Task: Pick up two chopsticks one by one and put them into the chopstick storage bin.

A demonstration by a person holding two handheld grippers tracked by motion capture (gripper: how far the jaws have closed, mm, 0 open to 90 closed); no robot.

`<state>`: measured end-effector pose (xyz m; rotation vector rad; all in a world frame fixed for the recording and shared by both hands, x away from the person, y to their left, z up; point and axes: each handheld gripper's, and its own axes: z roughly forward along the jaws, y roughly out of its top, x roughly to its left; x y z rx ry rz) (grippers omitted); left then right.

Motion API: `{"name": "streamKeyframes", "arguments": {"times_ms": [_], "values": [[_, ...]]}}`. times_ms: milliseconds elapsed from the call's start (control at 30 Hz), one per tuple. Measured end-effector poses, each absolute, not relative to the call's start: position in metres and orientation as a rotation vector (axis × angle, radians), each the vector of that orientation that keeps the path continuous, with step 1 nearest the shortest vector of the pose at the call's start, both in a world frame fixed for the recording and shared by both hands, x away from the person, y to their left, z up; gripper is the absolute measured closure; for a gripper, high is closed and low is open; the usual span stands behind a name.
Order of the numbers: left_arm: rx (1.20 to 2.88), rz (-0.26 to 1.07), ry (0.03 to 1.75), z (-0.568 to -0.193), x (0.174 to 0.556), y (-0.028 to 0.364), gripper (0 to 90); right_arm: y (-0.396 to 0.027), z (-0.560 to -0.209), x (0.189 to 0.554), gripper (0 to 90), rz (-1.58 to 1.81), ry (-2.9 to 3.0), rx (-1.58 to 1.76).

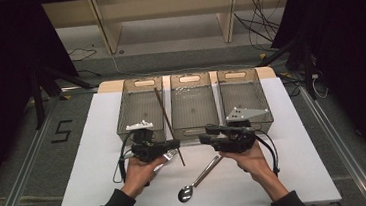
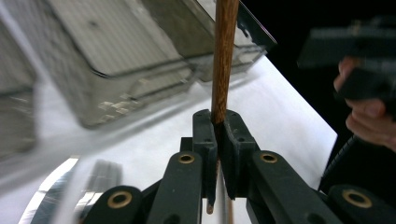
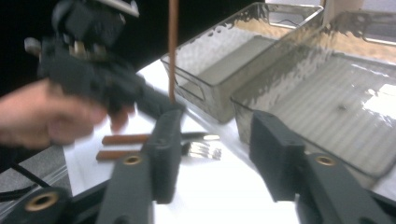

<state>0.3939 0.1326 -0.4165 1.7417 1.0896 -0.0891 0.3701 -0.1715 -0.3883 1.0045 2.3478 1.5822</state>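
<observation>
On the white table (image 1: 90, 156), before three clear bins (image 1: 141, 106): chopstick in hand.
My left gripper (image 2: 217, 128) is clamped on the brown chopstick (image 2: 223, 60), which points away over the left bin; my right gripper (image 3: 212, 154), jaws apart and empty, sits alongside.

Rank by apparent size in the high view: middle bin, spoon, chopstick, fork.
1. Middle bin, largest.
2. Chopstick, held upright-tilted in the left gripper, looks longest of the utensils.
3. Spoon.
4. Fork, partly hidden, so unsure.
</observation>
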Motion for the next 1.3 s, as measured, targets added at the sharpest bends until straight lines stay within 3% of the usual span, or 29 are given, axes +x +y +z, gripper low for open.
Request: {"name": "streamKeyframes", "arguments": {"times_ms": [200, 600, 1067, 1300], "values": [[1.758, -0.042, 1.118, -0.401, 0.406, 0.159, 84.9, -0.186, -0.401, 0.357, 38.8, 1.544, 2.336, 0.985], [1.774, 0.031, 1.169, -0.370, 0.435, 0.195, 84.8, -0.203, -0.423, 0.335, 29.7, 1.477, 2.366, 0.951], [1.811, 0.095, 1.240, -0.346, 0.474, 0.213, 84.8, -0.215, -0.433, 0.326, 28.4, 1.441, 2.378, 0.969], [1.840, 0.122, 1.293, -0.352, 0.492, 0.214, 84.8, -0.214, -0.434, 0.324, 27.0, 1.445, 2.380, 0.963]]}}
